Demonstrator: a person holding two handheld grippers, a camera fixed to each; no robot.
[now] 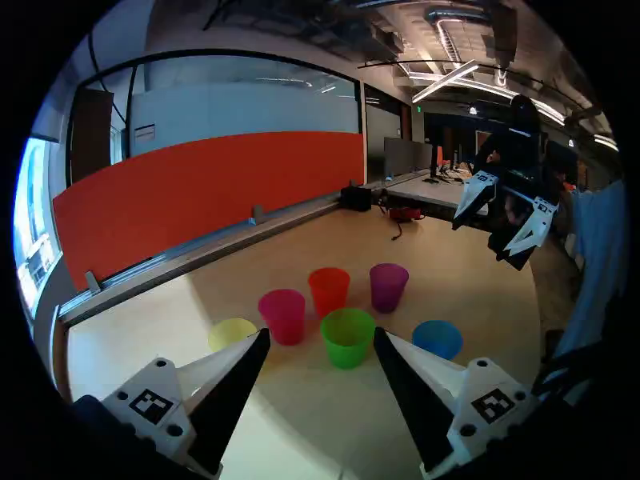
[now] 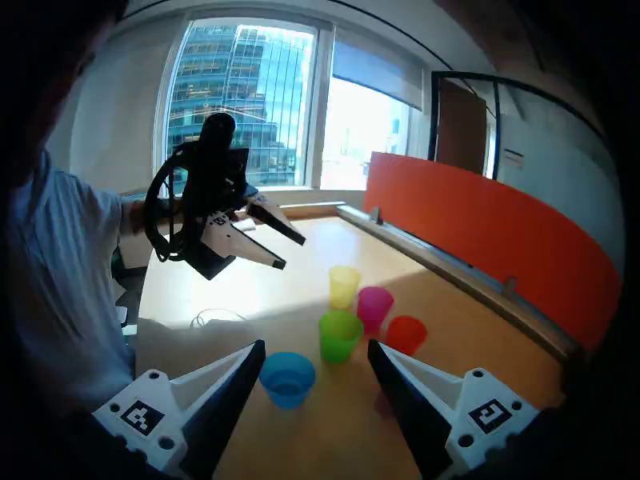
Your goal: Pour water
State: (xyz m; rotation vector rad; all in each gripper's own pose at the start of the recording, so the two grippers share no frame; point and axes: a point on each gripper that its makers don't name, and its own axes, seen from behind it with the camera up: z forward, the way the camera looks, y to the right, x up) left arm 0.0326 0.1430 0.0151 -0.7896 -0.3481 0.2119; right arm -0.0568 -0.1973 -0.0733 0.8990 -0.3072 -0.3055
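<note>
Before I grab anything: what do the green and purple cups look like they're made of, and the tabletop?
Green cup: probably thin plastic, smooth and slightly translucent; light glows through its wall.
Purple cup: likely the same tinted, translucent plastic; the rim looks lighter than the body.
Tabletop: pale wood-look surface, possibly laminate, with a smooth satin finish and a soft sheen; no clear grain is visible.

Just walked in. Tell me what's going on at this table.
A person holds a two-finger tool in each hand above a wooden table. The left tool and the right tool are both open and hold nothing. Six plastic cups stand clustered below them: yellow cup, pink cup, orange cup, purple cup, green cup and blue cup. No cup is gripped, so pouring has not begun.
</note>
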